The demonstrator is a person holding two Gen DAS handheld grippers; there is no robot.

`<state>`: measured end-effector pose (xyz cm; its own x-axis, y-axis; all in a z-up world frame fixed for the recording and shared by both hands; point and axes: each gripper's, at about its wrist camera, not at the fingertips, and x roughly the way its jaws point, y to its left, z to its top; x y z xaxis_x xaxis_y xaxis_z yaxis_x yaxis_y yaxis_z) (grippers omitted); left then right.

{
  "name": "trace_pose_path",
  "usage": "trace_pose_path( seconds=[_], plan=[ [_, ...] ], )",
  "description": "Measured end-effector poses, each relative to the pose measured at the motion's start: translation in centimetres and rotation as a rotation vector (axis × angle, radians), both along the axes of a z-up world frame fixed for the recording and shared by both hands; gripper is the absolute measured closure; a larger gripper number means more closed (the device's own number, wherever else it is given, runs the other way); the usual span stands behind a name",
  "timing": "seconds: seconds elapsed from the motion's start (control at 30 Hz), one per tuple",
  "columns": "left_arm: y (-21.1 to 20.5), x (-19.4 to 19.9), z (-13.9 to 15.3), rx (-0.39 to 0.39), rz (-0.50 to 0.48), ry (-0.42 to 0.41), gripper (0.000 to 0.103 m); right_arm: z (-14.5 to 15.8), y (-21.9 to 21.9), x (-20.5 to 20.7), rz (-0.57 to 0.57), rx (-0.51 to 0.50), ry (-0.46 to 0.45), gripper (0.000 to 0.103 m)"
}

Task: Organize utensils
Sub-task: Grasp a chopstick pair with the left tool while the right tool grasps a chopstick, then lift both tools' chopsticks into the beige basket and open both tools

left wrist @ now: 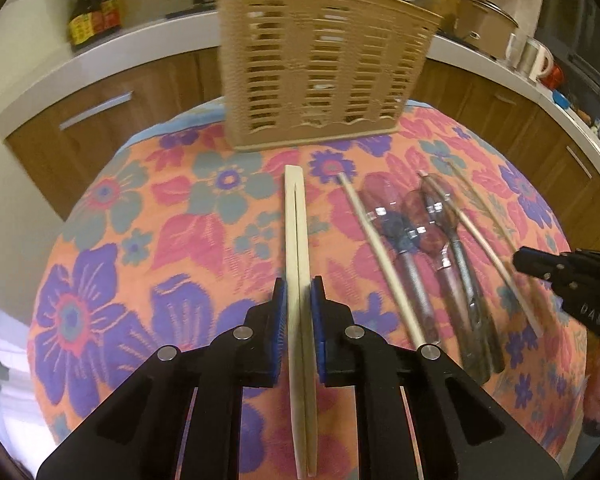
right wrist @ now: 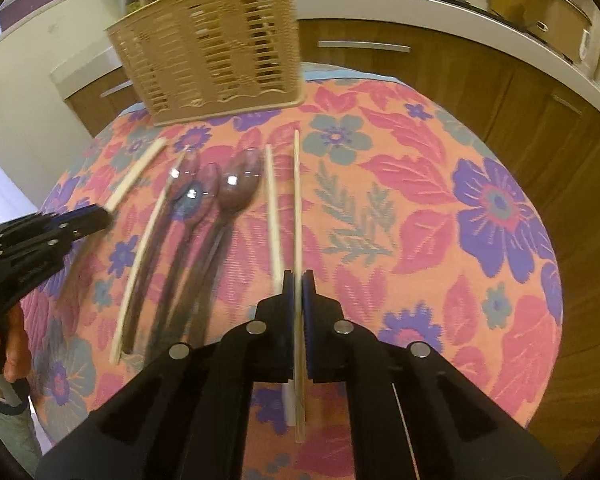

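My left gripper (left wrist: 299,290) is shut on a pair of pale chopsticks (left wrist: 296,232) that point toward the beige slotted utensil basket (left wrist: 320,68). My right gripper (right wrist: 299,280) is shut on a single thin chopstick (right wrist: 297,200). Another chopstick (right wrist: 273,216) lies just left of it on the floral tablecloth (right wrist: 460,200). Three metal spoons (right wrist: 204,216) lie side by side in the middle, with one more chopstick (right wrist: 140,256) at their left. The left gripper shows in the right wrist view (right wrist: 100,216), the right gripper in the left wrist view (left wrist: 520,260).
The basket (right wrist: 212,48) stands at the table's far edge. Wooden cabinets (left wrist: 100,112) and a white counter with sauce bottles (left wrist: 94,4), pots (left wrist: 484,24) and mugs (left wrist: 536,58) lie beyond the table.
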<state>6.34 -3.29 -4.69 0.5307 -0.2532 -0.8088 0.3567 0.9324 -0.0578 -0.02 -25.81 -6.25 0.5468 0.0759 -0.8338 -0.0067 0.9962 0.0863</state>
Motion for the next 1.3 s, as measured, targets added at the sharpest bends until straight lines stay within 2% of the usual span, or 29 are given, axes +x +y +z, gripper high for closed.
trace_pose_path(
  seconds=[0.2,0.3,0.4,0.5,0.57,0.6,0.73,0.8,0.9,1.0,1.07,1.1,1.17,1.3],
  plan=[
    [1.7,-0.3,-0.5,-0.02,-0.002,0.044,0.092,0.0,-2.0,-0.3,-0.033,0.03,0.02,0.101],
    [1.7,-0.6,-0.4,-0.012,-0.012,0.053,0.091,-1.0,-2.6,0.3,-0.034,0.049,0.07,0.101],
    [1.3,-0.7,-0.3,-0.005,-0.035,0.061,0.091,-1.0,-2.8,0.5,-0.02,0.062,0.075,0.099],
    [1.2,-0.2,-0.1,0.006,-0.047,0.058,0.089,-0.8,-3.0,0.9,0.001,0.071,0.089,0.086],
    [1.0,0.3,0.1,0.017,-0.057,0.06,0.086,-0.4,-3.2,1.4,0.001,0.054,0.085,0.057],
    [0.9,0.5,0.1,0.021,-0.062,0.063,0.082,-0.3,-3.3,1.6,0.002,0.043,0.078,0.054],
    [0.2,1.4,-0.2,0.064,-0.077,0.072,0.081,0.0,-3.1,2.3,0.035,-0.019,0.08,0.056],
    [-0.1,1.8,-0.3,0.079,-0.081,0.079,0.081,-0.3,-3.0,3.1,0.057,-0.002,0.114,0.065],
    [-0.5,2.2,-0.3,0.106,-0.088,0.087,0.08,-0.7,-2.2,4.0,0.095,-0.003,0.16,0.068],
    [-1.3,2.4,-0.4,0.148,-0.111,0.086,0.077,-0.7,-1.0,4.7,0.113,-0.095,0.18,0.075],
    [-2.1,2.2,-0.6,0.197,-0.131,0.072,0.077,-0.6,-0.3,5.0,0.129,-0.13,0.197,0.092],
    [-2.5,2.0,-0.6,0.219,-0.138,0.063,0.08,-0.6,0.2,5.0,0.145,-0.139,0.206,0.095],
    [-2.6,1.9,-0.5,0.206,-0.143,0.067,0.088,-0.6,0.8,5.0,0.155,-0.141,0.208,0.099],
    [-2.4,1.7,-0.4,0.184,-0.135,0.049,0.092,-0.5,0.0,5.0,0.142,-0.063,0.194,0.099]
  ],
)
